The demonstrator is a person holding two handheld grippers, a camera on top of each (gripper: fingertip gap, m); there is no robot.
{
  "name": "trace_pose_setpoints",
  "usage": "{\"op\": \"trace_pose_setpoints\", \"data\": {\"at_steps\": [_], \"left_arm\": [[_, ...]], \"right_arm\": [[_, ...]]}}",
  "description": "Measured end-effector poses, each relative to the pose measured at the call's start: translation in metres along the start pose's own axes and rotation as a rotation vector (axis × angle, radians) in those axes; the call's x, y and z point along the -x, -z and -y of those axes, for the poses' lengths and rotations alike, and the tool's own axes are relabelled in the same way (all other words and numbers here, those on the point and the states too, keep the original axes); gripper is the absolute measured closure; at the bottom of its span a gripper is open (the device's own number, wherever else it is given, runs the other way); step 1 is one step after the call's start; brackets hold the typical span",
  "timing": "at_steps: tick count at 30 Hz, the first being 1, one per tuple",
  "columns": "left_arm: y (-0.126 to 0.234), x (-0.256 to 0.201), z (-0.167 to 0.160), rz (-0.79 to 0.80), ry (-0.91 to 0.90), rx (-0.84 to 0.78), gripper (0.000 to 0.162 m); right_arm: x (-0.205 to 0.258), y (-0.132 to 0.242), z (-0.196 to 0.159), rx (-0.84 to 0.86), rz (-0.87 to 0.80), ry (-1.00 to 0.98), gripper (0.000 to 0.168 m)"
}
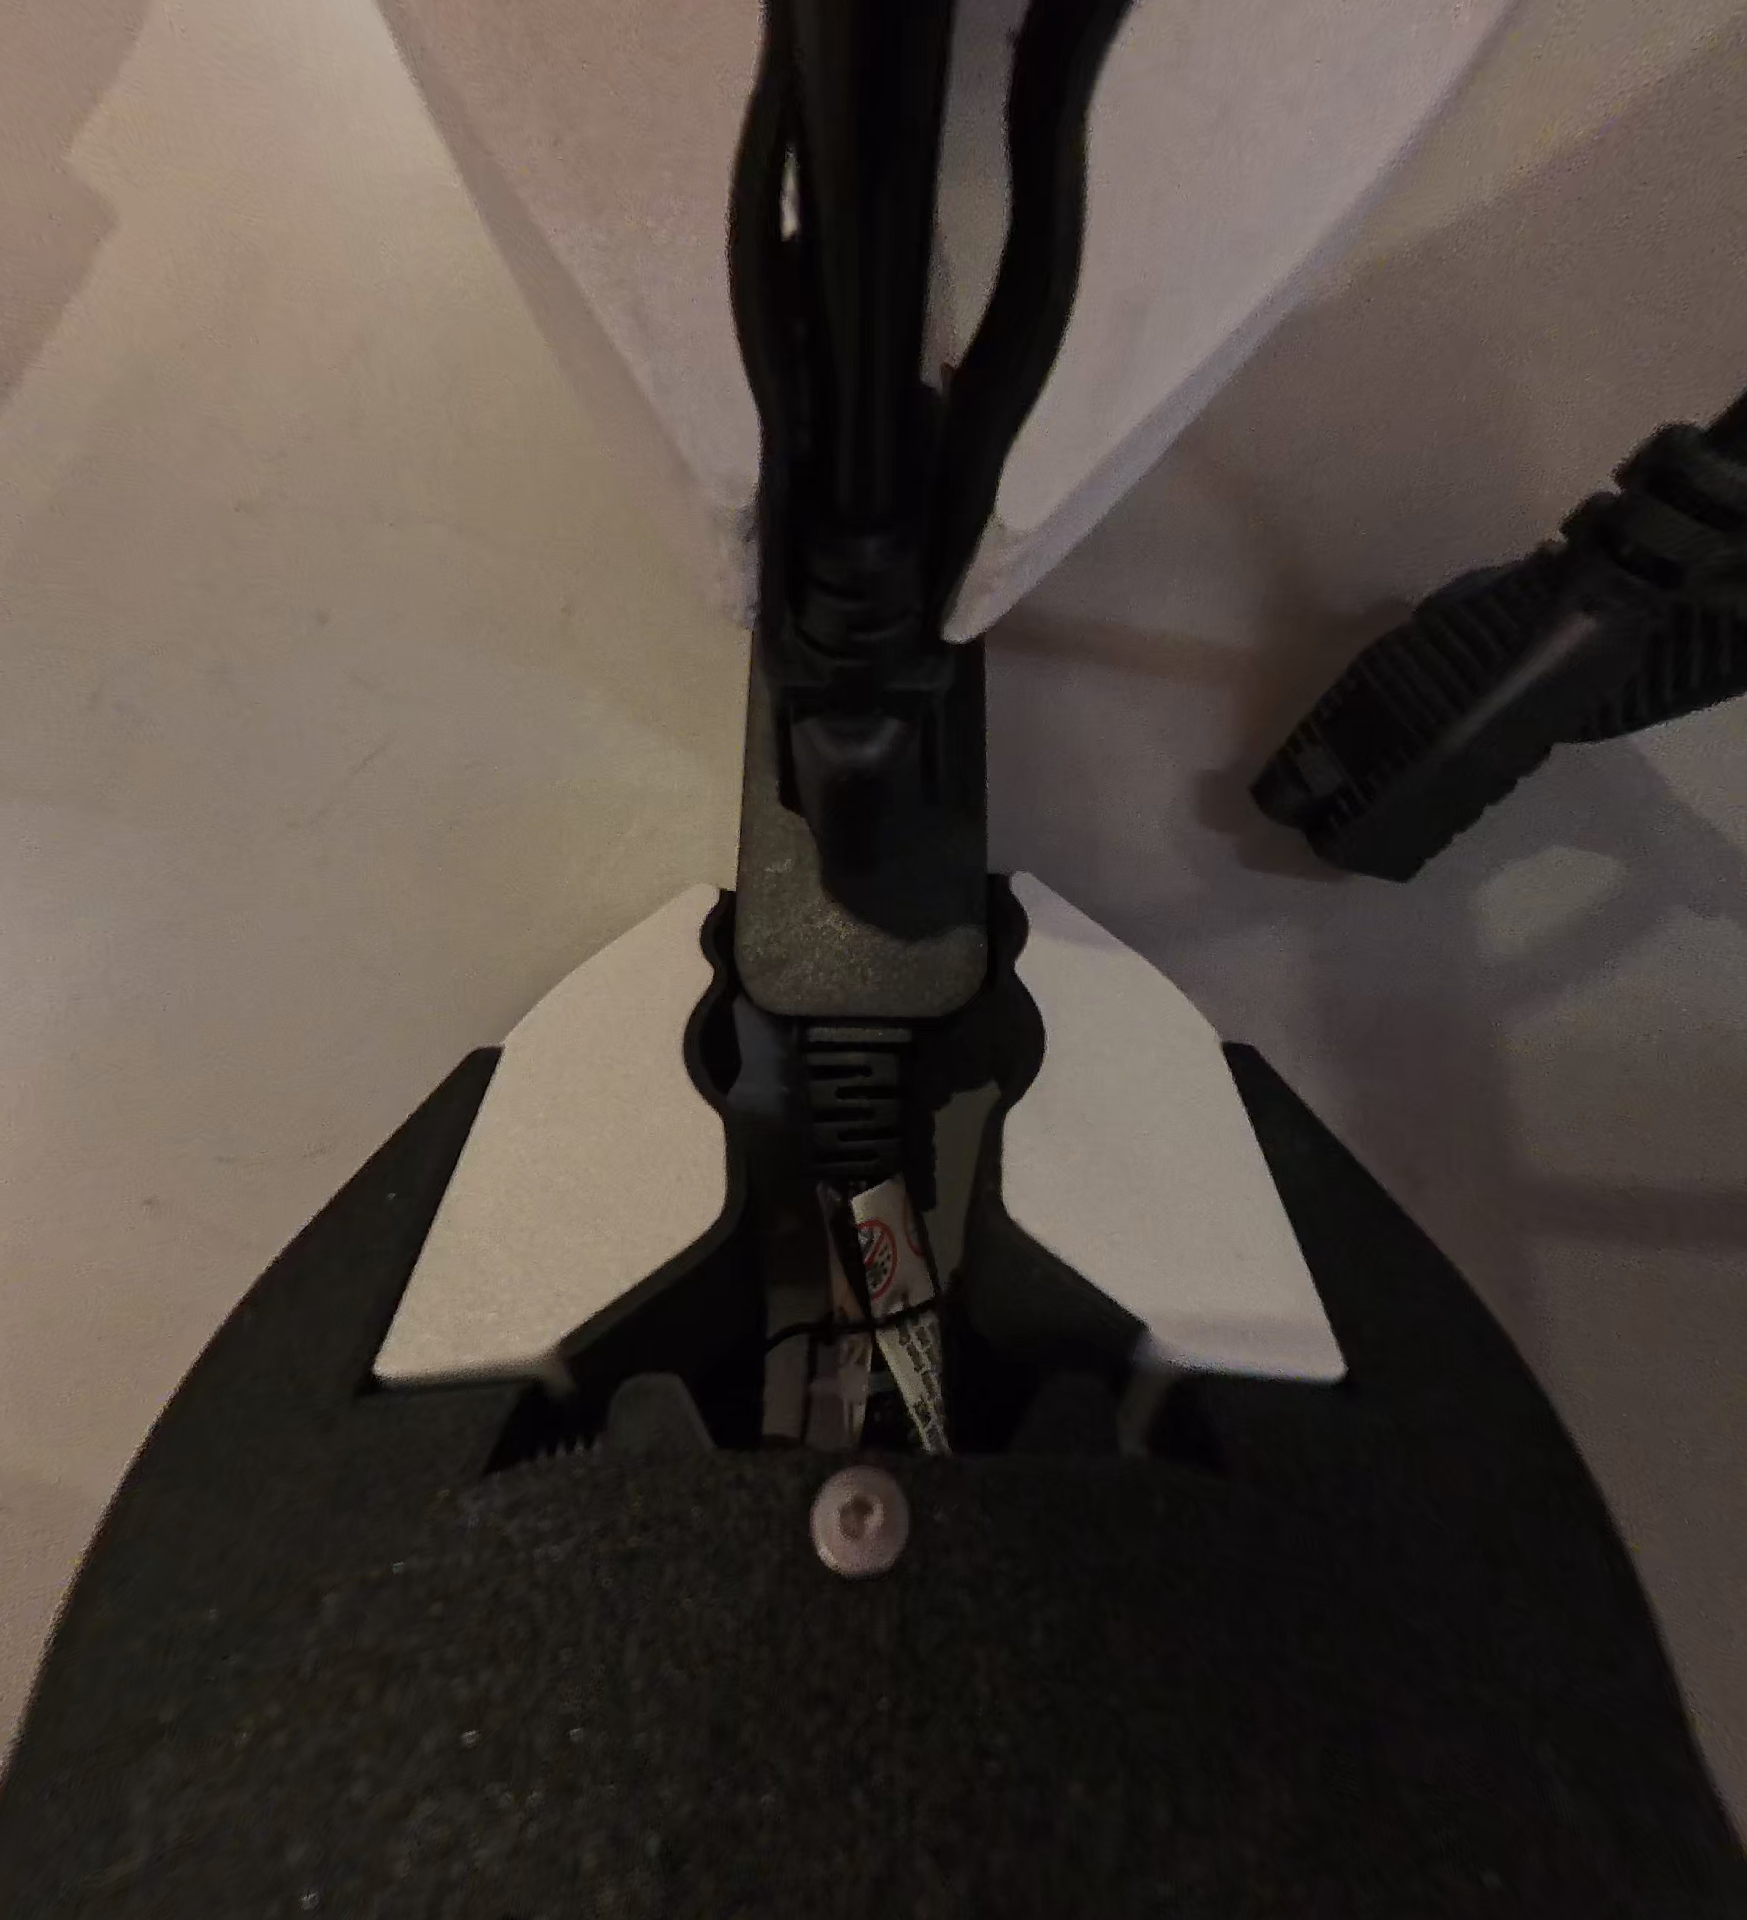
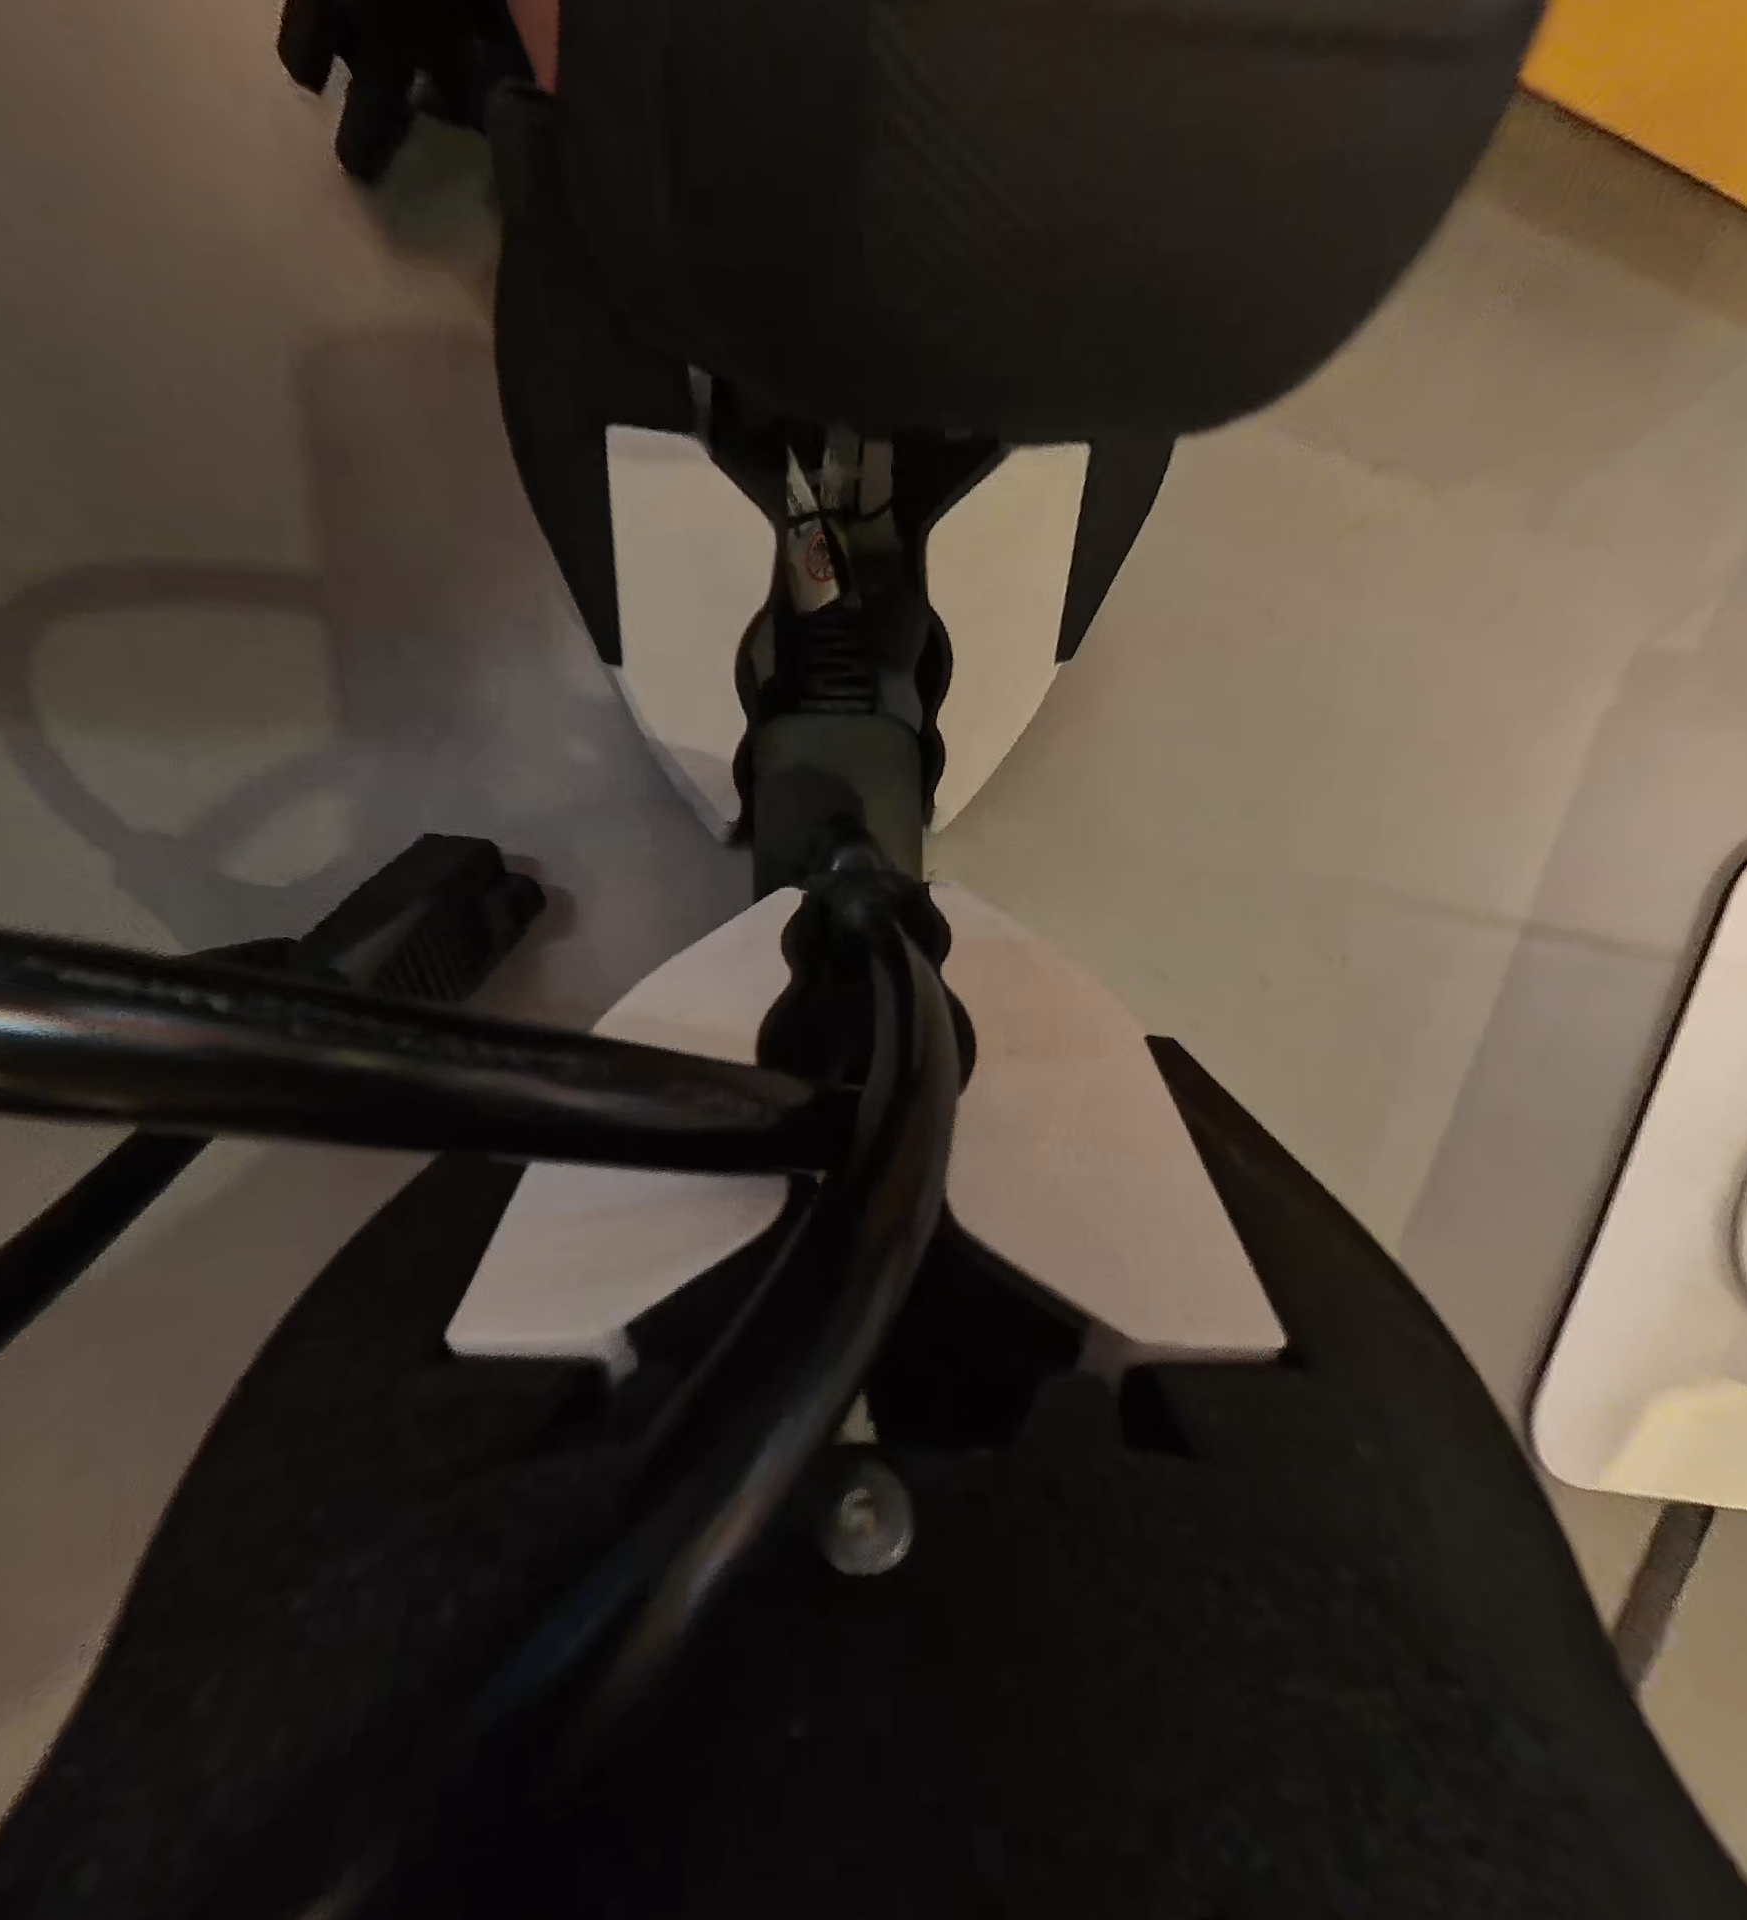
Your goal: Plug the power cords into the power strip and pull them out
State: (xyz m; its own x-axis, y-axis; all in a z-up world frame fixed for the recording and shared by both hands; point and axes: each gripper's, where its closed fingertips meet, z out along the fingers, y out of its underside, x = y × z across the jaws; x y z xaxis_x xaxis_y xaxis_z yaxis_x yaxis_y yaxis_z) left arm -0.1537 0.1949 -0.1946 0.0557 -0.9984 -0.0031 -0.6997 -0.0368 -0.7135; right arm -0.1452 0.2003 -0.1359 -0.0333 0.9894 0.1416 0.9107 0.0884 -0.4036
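A narrow dark grey power strip (image 1: 796, 935) is held between the two grippers, which face each other. My left gripper (image 1: 864, 904) is shut on the strip's near end, just ahead of its ribbed cord sleeve (image 1: 853, 1101). A black plug (image 1: 858, 790) sits on the strip's face. My right gripper (image 2: 861, 904) is shut on that plug's neck (image 2: 848, 862), where its black cords (image 2: 910, 1091) run back. The right wrist view also shows the strip (image 2: 796, 779) and the left gripper (image 2: 833, 821) beyond. How deep the plug sits is hidden.
A second black plug (image 1: 1471, 717) lies loose on the pale table, also seen in the right wrist view (image 2: 433, 904). A thick black cord (image 2: 329, 1070) crosses in front of the right gripper. A white box (image 2: 1679, 1195) stands at the right. An orange surface (image 2: 1700, 94) shows far right. The tips of one gripper are about 6 cm away from the tips of the other.
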Motion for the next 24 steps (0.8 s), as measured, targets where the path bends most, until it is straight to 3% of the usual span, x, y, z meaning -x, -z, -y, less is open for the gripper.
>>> {"op": "trace_pose_setpoints", "data": {"at_steps": [13, 19, 22, 24], "left_arm": [[-0.002, -0.006, 0.002, -0.03, -0.024, -0.007, 0.116], [-0.003, -0.003, 0.002, -0.025, -0.016, 0.008, 0.116], [-0.003, -0.004, 0.001, -0.025, -0.015, 0.01, 0.116], [-0.003, -0.003, 0.001, -0.025, -0.015, 0.011, 0.117]], "right_arm": [[0.006, 0.006, 0.001, -0.089, 0.08, -0.108, 0.155], [0.007, 0.008, -0.003, -0.026, 0.053, -0.073, 0.152], [0.013, 0.03, -0.007, -0.026, 0.128, -0.209, 0.134], [0.008, 0.056, -0.016, -0.001, 0.137, -0.311, 0.133]]}}
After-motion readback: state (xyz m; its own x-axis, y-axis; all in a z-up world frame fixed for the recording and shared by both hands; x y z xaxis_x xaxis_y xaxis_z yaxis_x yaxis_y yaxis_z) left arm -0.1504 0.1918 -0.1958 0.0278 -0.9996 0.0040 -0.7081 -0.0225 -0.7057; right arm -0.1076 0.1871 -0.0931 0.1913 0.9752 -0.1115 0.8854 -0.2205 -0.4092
